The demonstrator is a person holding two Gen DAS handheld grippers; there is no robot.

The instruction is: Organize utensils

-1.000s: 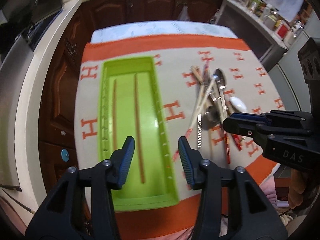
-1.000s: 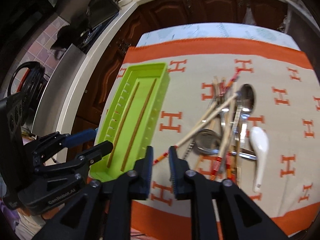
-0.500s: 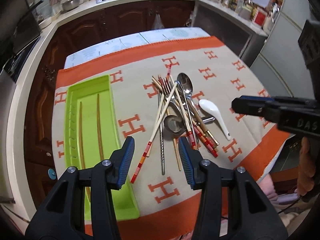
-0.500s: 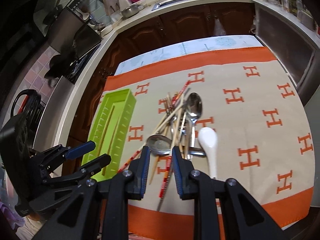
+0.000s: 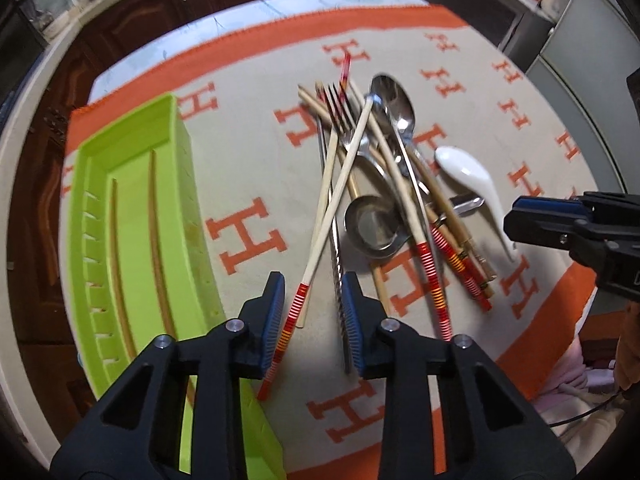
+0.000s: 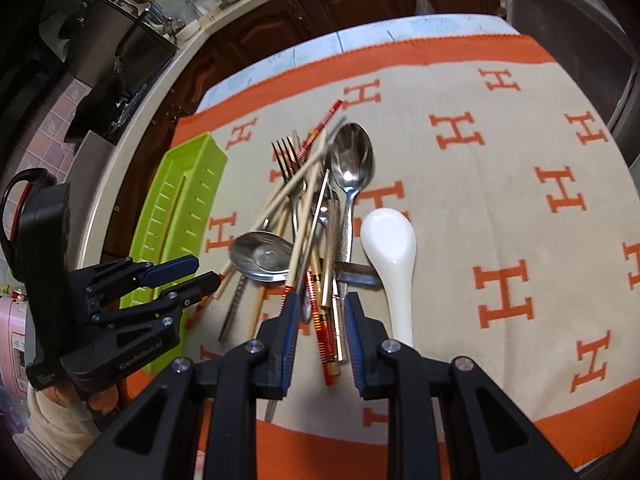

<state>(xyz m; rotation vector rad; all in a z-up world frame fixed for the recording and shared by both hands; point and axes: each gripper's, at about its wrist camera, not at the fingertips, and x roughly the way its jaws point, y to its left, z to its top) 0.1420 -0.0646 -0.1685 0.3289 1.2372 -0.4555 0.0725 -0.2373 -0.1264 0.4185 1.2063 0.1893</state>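
Noted on the table: an orange-bordered beige cloth (image 5: 256, 168) patterned with orange H marks. Taken as landmark: a lime-green utensil tray (image 5: 132, 240), lying along the cloth's left edge, with two bare wooden chopsticks (image 5: 158, 236) side by side inside it. To the right of the tray, clear of its wall: a tangled pile of utensils. Identified in the pile: a steel fork (image 5: 340, 114) at the far end, a large steel spoon (image 5: 394, 106) just right of the fork, a round-bowled steel ladle spoon (image 5: 370, 226) nearer the cameras, several pale chopsticks with red-and-yellow banded ends (image 5: 430, 276) crossing over these, and a twisted metal rod, partly hidden. At the pile's far side from the tray, touching it: a white ceramic soup spoon (image 5: 470, 176), bowl pointing away. Left gripper (image 5: 313, 322) held low just right of the tray's near end, fingers spread, straddling the banded end of one pale chopstick (image 5: 340, 184); contact with either pad not determinable. Right gripper (image 6: 320, 338) held over the near ends of the pile, farther from the tray, fingers likewise spread with banded chopstick ends and a metal handle showing between them, nothing pinched. Motion blur present in both views.
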